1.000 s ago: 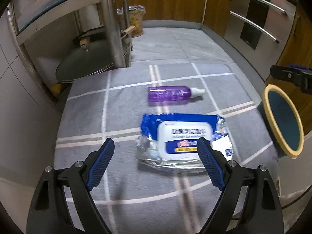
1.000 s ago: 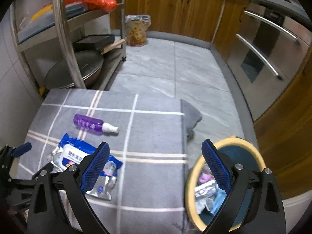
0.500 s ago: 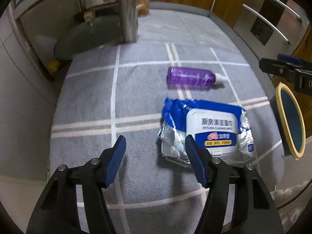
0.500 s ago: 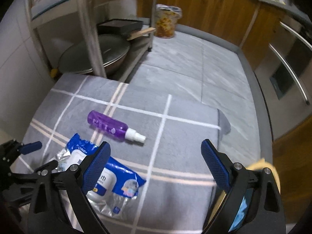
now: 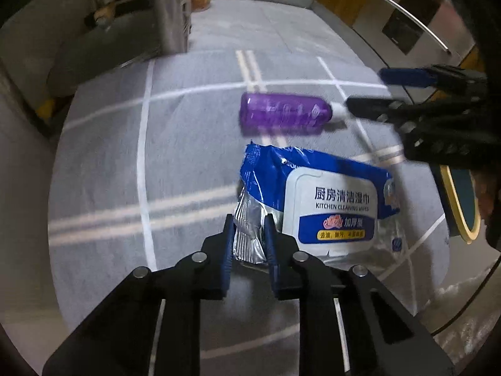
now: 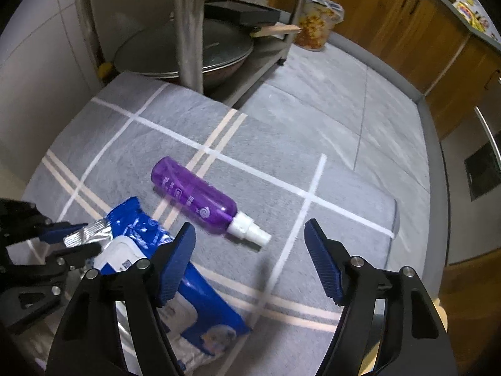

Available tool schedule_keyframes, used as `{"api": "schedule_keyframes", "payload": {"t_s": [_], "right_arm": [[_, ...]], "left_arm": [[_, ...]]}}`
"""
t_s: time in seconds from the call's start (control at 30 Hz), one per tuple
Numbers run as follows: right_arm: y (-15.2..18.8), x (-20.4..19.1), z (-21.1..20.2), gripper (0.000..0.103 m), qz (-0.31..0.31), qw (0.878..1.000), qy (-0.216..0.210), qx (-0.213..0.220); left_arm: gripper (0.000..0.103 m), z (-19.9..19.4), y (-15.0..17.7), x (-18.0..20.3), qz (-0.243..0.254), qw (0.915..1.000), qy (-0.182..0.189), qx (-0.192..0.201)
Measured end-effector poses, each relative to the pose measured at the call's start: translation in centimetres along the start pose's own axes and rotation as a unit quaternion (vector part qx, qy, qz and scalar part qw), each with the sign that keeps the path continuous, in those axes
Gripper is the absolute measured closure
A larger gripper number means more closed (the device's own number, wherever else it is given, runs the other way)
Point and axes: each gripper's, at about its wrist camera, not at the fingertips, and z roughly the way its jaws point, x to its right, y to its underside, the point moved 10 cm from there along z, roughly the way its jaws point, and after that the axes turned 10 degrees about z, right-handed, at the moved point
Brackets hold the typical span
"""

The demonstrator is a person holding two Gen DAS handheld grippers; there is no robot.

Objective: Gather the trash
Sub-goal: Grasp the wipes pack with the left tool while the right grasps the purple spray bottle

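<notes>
While the wipes pack is being pinched at its foil end, low in the frame, by the closing left gripper, the purple bottle is left ungrasped beyond the wide, narrowing right gripper.

Wipes pack lies on the cloth-covered table, toward its near right part. Spray bottle lies on its side just behind the pack, apart from it, nozzle toward the right edge. Bin sits off the table's right edge, lower down. Rack stands behind the far left corner; pan on its bottom shelf, tray behind the pan. Bagged basket on the floor past the rack, cabinets behind it.
</notes>
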Motion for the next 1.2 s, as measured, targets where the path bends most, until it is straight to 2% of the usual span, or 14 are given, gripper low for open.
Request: {"api": "schedule_keyframes", "payload": {"t_s": [0.1,0.27,0.4,0.63,0.8,0.93,1.0,1.2], "right_arm": [[-0.4,-0.6,0.7,0.030,-0.009,1.000,-0.001,-0.003],[-1.3,-1.7,2.0,0.031,-0.018,1.000,-0.011,-0.007],[-1.6,-3.1,3.3,0.040,-0.040,0.999,-0.019,-0.018],[-1.3,-4.2,4.9,0.046,-0.077,0.997,-0.007,-0.030],[-1.1,-3.8,5.5,0.049,-0.070,0.997,-0.007,-0.037],[-1.3,-3.3,5.6,0.062,-0.053,0.997,-0.009,-0.048],[-1.4,-3.0,5.6,0.064,-0.044,0.998,-0.013,-0.052],[-1.6,-2.2,4.5,0.065,-0.016,0.999,-0.022,-0.047]], "left_arm": [[0.087,-0.3,-1.2,-0.3,0.011,0.9998,-0.008,0.011],[0.087,0.3,-1.8,-1.2,0.009,0.9999,-0.010,0.004],[0.087,0.6,-2.0,-2.0,0.007,0.9999,-0.006,-0.005],[0.087,1.2,-2.9,-2.3,0.013,0.9999,-0.004,-0.008],[0.087,1.2,-3.1,-2.3,0.013,0.9999,-0.004,-0.010],[0.087,1.2,-3.2,-2.3,0.015,0.9998,-0.005,-0.009],[0.088,0.8,-3.5,-2.2,0.017,0.9998,-0.005,-0.003],[0.091,-0.5,-4.5,-1.9,0.020,0.9995,-0.011,0.021]]}}
